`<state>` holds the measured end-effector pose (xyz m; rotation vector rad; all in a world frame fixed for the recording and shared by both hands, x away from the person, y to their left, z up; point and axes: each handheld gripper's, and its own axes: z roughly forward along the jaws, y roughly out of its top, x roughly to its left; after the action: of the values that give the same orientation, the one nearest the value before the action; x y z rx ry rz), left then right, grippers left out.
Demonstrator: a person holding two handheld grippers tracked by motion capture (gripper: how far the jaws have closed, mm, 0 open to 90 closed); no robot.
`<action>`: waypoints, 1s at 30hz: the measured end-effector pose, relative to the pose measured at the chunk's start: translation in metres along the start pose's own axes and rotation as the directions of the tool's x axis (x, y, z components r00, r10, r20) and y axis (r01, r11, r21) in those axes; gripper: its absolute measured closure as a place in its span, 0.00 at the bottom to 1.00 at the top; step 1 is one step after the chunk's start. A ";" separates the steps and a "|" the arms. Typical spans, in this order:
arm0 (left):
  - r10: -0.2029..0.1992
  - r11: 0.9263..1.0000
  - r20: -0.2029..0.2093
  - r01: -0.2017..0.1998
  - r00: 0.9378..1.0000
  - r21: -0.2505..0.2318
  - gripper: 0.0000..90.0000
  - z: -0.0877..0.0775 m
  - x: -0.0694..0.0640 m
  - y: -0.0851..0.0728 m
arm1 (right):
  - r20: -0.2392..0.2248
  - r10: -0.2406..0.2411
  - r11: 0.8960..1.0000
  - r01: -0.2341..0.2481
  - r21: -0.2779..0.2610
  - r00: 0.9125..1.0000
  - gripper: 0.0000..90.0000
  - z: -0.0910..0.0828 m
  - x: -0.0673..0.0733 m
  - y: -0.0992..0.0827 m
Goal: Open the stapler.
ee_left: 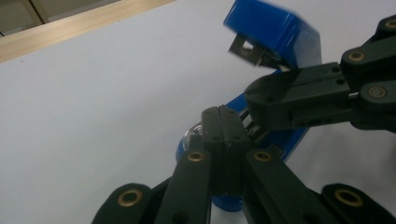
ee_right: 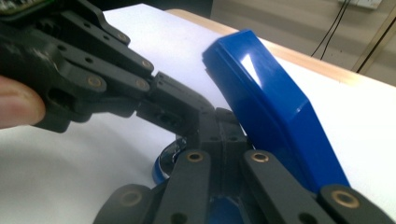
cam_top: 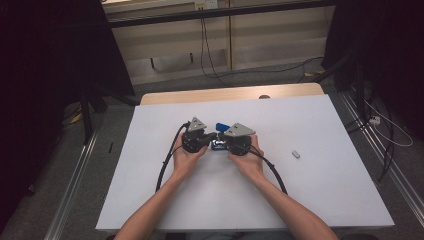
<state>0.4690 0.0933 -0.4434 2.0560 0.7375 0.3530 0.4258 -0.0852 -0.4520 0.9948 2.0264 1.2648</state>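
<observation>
Surface: white table (cam_top: 320,200), dark room around it.
Stapler (ee_right: 266,102): blue, mid-table between both grippers, lid swung up and open.
Left gripper (ee_left: 223,122): jaws closed together at its base.
Right gripper (ee_right: 223,125): jaws closed, beside the lid.
Progress: opened; reloading or closing likely remains.
Outward: small grey piece (cam_top: 296,154) lies well apart, untouched.

A glossy blue stapler (cam_top: 221,131) sits near the middle of the white counter (cam_top: 325,190), hinged wide open. Its rounded plastic top cover (ee_right: 271,107) tilts up and away from the base, a metal plate showing at the cover's underside tip (ee_left: 245,49). The blue base (ee_left: 285,140) lies flat on the counter, with a shiny metal part (ee_right: 170,156) at one end.
</observation>
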 end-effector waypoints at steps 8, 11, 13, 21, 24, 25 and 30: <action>-0.013 1.000 0.011 0.014 1.000 -0.005 1.00 0.001 0.000 -0.001 | 0.017 0.002 1.000 -0.002 -0.003 1.000 1.00 0.000 0.000 0.002; -0.010 1.000 0.006 0.010 1.000 -0.006 1.00 0.000 0.000 -0.001 | 0.015 0.006 1.000 -0.006 -0.012 1.000 1.00 0.002 0.002 0.004; -0.005 1.000 0.008 0.005 1.000 -0.005 1.00 0.000 0.000 -0.002 | 0.015 0.003 1.000 -0.003 -0.011 1.000 1.00 0.002 0.002 0.006; -0.015 1.000 0.010 0.016 1.000 -0.019 1.00 0.000 0.000 -0.003 | 0.024 -0.002 1.000 0.002 -0.021 1.000 1.00 0.002 0.002 0.013; -0.018 1.000 0.016 0.018 1.000 -0.020 1.00 0.000 0.001 -0.004 | 0.025 0.003 1.000 -0.002 -0.018 1.000 1.00 0.002 0.002 0.013; -0.019 1.000 0.016 0.020 1.000 -0.020 1.00 0.000 0.000 -0.004 | 0.025 0.002 1.000 -0.002 -0.020 1.000 1.00 0.002 0.002 0.013; -0.010 1.000 0.010 0.010 1.000 -0.021 1.00 0.000 0.000 -0.004 | 0.031 0.011 1.000 -0.010 -0.028 0.999 1.00 -0.001 -0.001 0.015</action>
<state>0.4678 0.0949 -0.4467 2.0325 0.7348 0.3429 0.4301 -0.0825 -0.4380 1.0073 1.9769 1.2724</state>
